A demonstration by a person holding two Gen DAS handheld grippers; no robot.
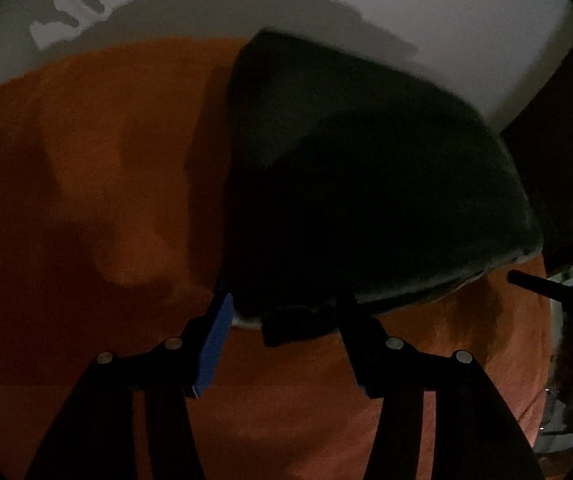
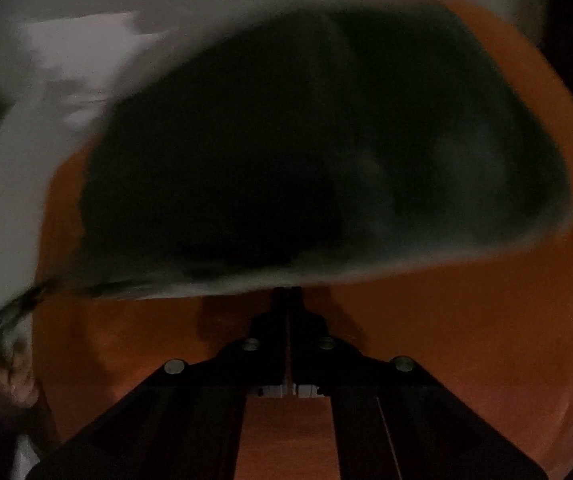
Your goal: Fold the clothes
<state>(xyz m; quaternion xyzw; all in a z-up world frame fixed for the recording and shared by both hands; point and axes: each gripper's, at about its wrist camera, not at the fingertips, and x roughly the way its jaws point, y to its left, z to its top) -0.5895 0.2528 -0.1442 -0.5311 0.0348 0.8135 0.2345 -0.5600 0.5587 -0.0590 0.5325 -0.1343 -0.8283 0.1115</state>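
Dark green garment (image 1: 366, 184) on orange cloth (image 1: 86, 200), left tongs (image 1: 282, 332) half-wide around its hem, right tongs (image 2: 290, 292) pinched on its edge

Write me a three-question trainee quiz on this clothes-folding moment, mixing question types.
1. True or false: the left tool has its fingers spread apart.
2. What lies under the dark green fabric garment?
A. orange cloth cover
B. blue plastic tray
C. wicker basket
3. Fill in: in its own wrist view, the right tool has its fingers ____, at the garment's near edge.

Key
1. True; the garment's hem sits between them.
2. A: the orange cloth cover spreads beneath it.
3. Closed; whether they pinch the blurred edge is unclear.
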